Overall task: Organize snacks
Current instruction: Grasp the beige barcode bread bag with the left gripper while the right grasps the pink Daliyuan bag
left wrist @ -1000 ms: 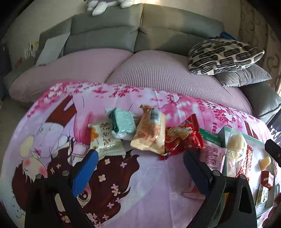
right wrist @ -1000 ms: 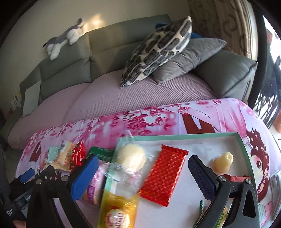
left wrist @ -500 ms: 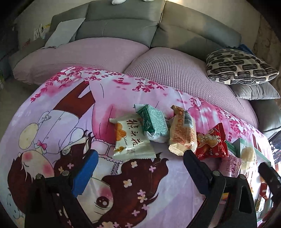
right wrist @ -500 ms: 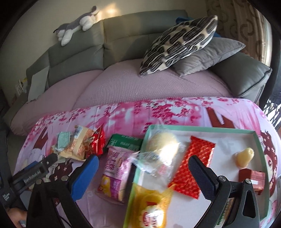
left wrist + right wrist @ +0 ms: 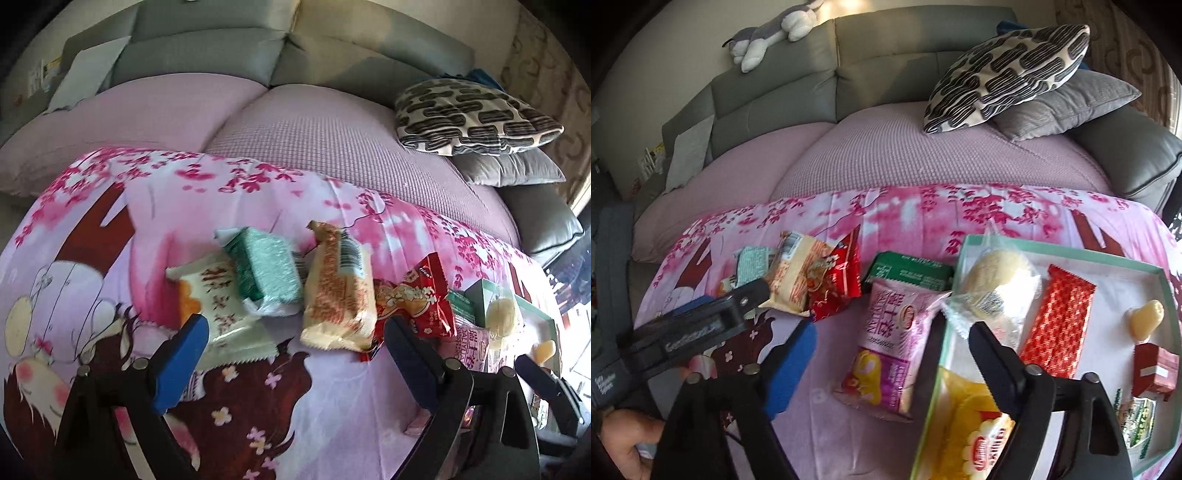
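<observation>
My right tool (image 5: pixel 890 345) is closing around the pink snack packet (image 5: pixel 890 332), not yet gripping; it looks light and crinkly, so I'd pinch mid-body. Left tool (image 5: pixel 291 341) closing, empty.

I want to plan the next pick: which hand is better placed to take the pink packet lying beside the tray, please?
Right. The right tool frames the pink packet, jaws closing but not yet touching it. The left tool is over the beige packet, farther from the tray.
</observation>
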Demonstrator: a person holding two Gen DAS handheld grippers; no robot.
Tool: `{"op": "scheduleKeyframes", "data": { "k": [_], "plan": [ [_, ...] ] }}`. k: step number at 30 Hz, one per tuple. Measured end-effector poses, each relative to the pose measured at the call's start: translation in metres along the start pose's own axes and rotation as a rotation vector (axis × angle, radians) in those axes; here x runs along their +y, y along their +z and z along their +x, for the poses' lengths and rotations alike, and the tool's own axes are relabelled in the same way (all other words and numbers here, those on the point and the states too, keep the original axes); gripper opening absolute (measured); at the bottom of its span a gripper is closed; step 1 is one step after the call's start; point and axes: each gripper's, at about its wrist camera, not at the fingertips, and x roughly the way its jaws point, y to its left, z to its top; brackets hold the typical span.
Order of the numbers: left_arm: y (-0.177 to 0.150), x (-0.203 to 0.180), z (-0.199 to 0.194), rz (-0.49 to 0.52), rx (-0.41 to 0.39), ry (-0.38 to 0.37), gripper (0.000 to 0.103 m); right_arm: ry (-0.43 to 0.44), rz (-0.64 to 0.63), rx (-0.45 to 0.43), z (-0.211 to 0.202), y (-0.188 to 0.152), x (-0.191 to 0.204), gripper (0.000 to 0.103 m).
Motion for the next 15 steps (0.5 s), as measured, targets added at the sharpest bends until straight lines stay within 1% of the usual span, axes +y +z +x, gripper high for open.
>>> {"op": "scheduleKeyframes", "data": {
  "k": [3, 4, 5, 6, 10, 11, 15],
  "plan": [
    [0.008, -0.003, 0.003, 0.021, 0.003, -0.023, 0.088, 0.011, -0.012, 0.013, 0.005, -0.001, 0.005, 0.076],
    [0.010, -0.004, 0.005, 0.029, 0.004, -0.026, 0.087, 0.009, -0.015, 0.020, 0.007, -0.001, 0.006, 0.075],
    [0.013, -0.006, 0.006, 0.039, 0.005, -0.027, 0.083, 0.008, -0.016, 0.024, 0.008, -0.002, 0.007, 0.073],
    [0.016, -0.008, 0.008, 0.046, 0.005, -0.025, 0.082, 0.011, -0.015, 0.029, 0.010, -0.002, 0.008, 0.069],
    [0.023, -0.014, 0.021, 0.070, 0.028, -0.014, 0.082, 0.007, -0.021, 0.043, 0.014, -0.002, 0.011, 0.069],
    [0.024, -0.017, 0.024, 0.082, 0.031, -0.002, 0.081, 0.005, -0.022, 0.047, 0.015, -0.002, 0.011, 0.069],
    [0.024, -0.022, 0.026, 0.106, 0.026, 0.023, 0.073, -0.004, -0.011, 0.066, 0.021, -0.003, 0.009, 0.069]
  ]
}}
